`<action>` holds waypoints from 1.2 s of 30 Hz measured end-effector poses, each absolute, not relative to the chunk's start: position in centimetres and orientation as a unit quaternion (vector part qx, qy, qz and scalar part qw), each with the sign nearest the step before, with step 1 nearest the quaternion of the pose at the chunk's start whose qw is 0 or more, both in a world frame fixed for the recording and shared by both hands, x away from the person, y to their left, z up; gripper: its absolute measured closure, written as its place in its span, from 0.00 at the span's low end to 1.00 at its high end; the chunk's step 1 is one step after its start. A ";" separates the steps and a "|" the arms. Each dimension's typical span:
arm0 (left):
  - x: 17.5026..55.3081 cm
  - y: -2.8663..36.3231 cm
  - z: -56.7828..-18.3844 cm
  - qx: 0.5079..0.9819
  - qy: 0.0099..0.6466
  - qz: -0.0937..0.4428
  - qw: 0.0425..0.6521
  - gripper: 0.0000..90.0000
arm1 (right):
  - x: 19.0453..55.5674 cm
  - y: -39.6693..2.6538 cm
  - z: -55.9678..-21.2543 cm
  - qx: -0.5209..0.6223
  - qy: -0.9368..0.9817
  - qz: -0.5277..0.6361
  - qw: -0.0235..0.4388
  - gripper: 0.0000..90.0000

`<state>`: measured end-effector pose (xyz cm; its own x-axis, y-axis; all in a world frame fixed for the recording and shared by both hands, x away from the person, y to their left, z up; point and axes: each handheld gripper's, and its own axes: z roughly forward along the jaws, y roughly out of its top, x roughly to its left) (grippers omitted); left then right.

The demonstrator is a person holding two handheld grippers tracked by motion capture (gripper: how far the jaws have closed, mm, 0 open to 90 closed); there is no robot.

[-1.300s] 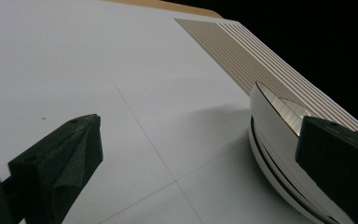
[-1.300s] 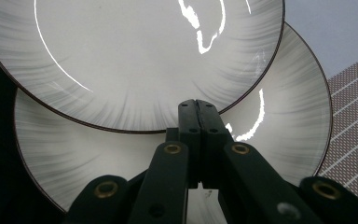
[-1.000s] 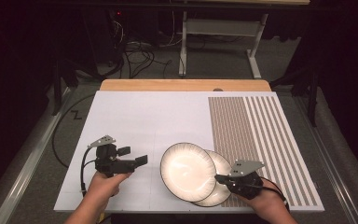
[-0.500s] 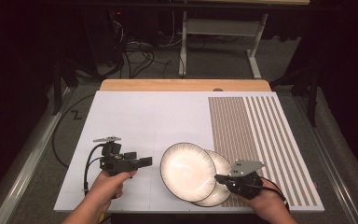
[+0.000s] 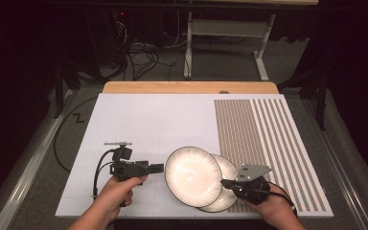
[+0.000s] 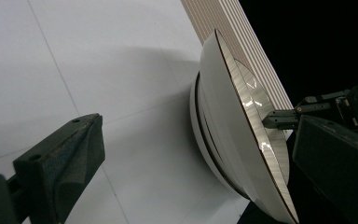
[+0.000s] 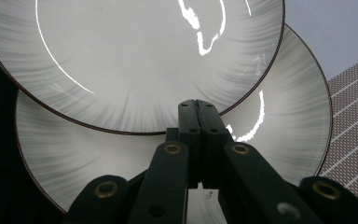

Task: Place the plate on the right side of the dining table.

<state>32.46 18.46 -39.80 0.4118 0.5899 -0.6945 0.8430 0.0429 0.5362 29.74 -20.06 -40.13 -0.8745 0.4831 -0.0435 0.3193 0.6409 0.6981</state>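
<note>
At the near edge of the white table point(image 5: 139, 120), 2 hands come in from the bottom. The right hand point(image 5: 273, 211) holds the right gripper point(image 5: 226, 182) near the table's near right corner; its jaws point left and are clenched on the rim of the upper plate point(image 5: 191, 175). In the right gripper view the 2 black jaws meet flat together right at that plate's near edge point(image 7: 135, 60), with no gap showing between them.

The upper plate is white with a thin dark rim and grey streaks toward the edge. It lies tilted, its right side raised, overlapping the lower plate point(image 5: 227, 191), which lies flat on the table just to its right and nearer. In the left gripper view the upper plate point(image 6: 233, 121) stands clearly lifted off the lower plate point(image 6: 203, 135) beneath it.

To the left, the left hand point(image 5: 117, 191) holds the left gripper point(image 5: 155, 167), which points right toward the plates. Its jaws are released, spread wide with nothing between them; their tips sit just beside the upper plate's left rim, apart from it. A black cable point(image 5: 98, 175) loops from this gripper toward the near left.

Farther right, a striped brown mat point(image 5: 263, 134) covers the table's right part. Beyond the far edge runs a wooden strip point(image 5: 187, 87), then tangled cables point(image 5: 139, 52) on the floor.
</note>
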 end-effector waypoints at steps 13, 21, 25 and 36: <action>32.6 16.1 -40.0 0.691 0.524 -0.162 0.470 0.10 | 29.7 -20.1 -40.1 0.222 0.899 0.361 0.114 1.00; 32.7 14.9 -40.2 0.699 0.522 -0.191 0.449 0.21 | 29.7 -20.1 -40.1 0.222 0.899 0.361 0.114 1.00; 32.7 14.5 -40.3 0.703 0.520 -0.210 0.437 0.30 | 29.7 -20.1 -40.1 0.221 0.899 0.361 0.115 1.00; 32.7 13.9 -40.8 0.707 0.525 -0.230 0.414 0.61 | 29.7 -20.0 -40.1 0.219 0.899 0.361 0.116 1.00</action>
